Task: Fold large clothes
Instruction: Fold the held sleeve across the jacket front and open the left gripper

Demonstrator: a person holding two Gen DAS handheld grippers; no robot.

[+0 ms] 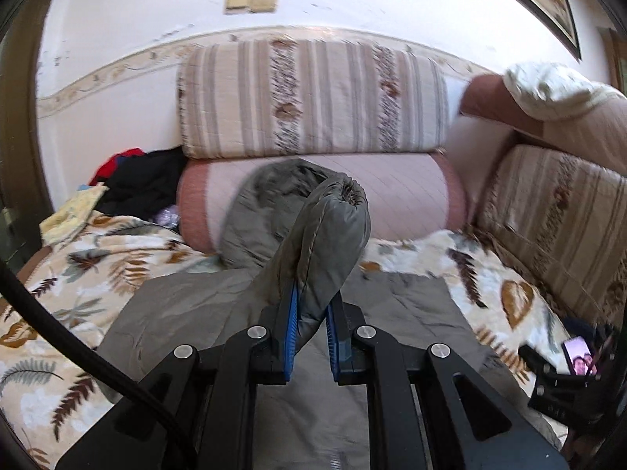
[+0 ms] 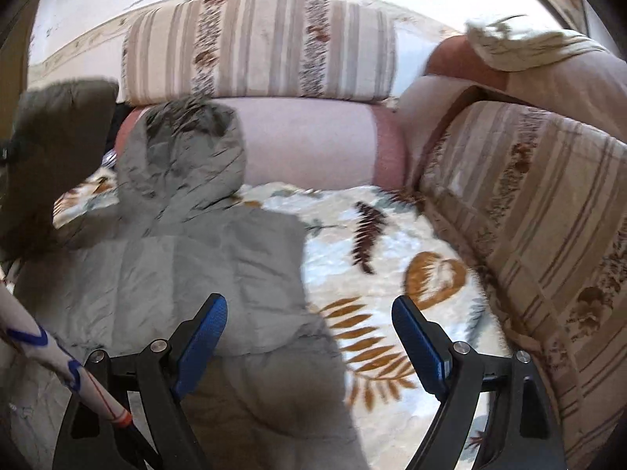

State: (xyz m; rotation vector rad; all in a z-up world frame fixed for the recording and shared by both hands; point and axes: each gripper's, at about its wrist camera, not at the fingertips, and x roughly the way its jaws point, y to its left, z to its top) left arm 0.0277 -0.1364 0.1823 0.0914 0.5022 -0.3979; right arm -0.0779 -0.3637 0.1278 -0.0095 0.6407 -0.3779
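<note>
Blue pads of the left gripper [image 1: 312, 327] pinch a grey sleeve [image 1: 329, 231], lifted above the grey padded jacket [image 2: 176, 270] spread on the leaf-patterned blanket [image 2: 392, 250]. Mid-fold, I judge: the sleeve needs laying across the body. The right gripper [image 2: 309, 333] hangs spread wide over the jacket's edge, holding nothing.

Bright, soft daylight throughout, washing out the white wall [image 1: 129, 31]. Heavy fisheye bending and black vignetting at the corners. Motion blur smearing the striped cushion [image 2: 258, 47] (worst toward the edges). Sharper near-centre, with soft shadows under the grey jacket [image 2: 188, 258].
</note>
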